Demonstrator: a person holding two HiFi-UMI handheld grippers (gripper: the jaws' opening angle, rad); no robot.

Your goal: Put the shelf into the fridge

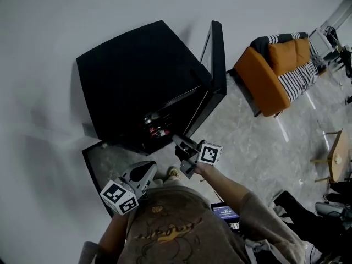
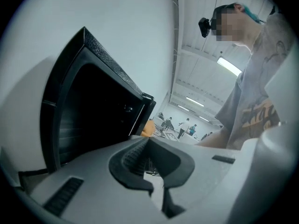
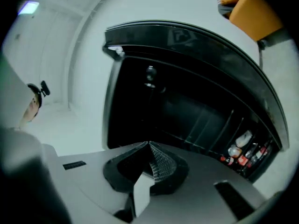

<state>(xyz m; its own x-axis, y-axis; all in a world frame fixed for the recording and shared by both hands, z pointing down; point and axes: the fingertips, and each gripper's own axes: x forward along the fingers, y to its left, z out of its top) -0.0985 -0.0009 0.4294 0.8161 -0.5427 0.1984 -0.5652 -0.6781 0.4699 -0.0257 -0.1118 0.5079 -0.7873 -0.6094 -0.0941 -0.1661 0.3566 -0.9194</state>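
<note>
Head view: black fridge (image 1: 137, 76) stands w/ door (image 1: 217, 59) swung open at 1 o'clock. Bottles (image 1: 155, 130) sit low in the opening. Right hand-held gripper (image 1: 179, 143) is just in front of that opening, which lies at approx 11 o'clock from it. Left hand-held gripper (image 1: 147, 170) hangs further back at 7 o'clock, by the person's chest, so right is the nearer one. No loose shelf shows here. Orange sofa (image 1: 275, 70) is well apart at 2 o'clock.

Left gripper view: left hand-held gripper (image 2: 147, 141) has jaws together, nothing between. Fridge (image 2: 88, 111) is at 10 o'clock and its inside is too dark to read.

Right gripper view: right hand-held gripper (image 3: 149, 146) also has jaws together and empty, aimed straight into the fridge (image 3: 187, 101). Only this view shows the ribbed inner wall and the bottles (image 3: 243, 153) at 4 o'clock. Can't tell if a shelf is seated inside, so its long axis is unknown. Judgement: the shelf needs locating first.
</note>
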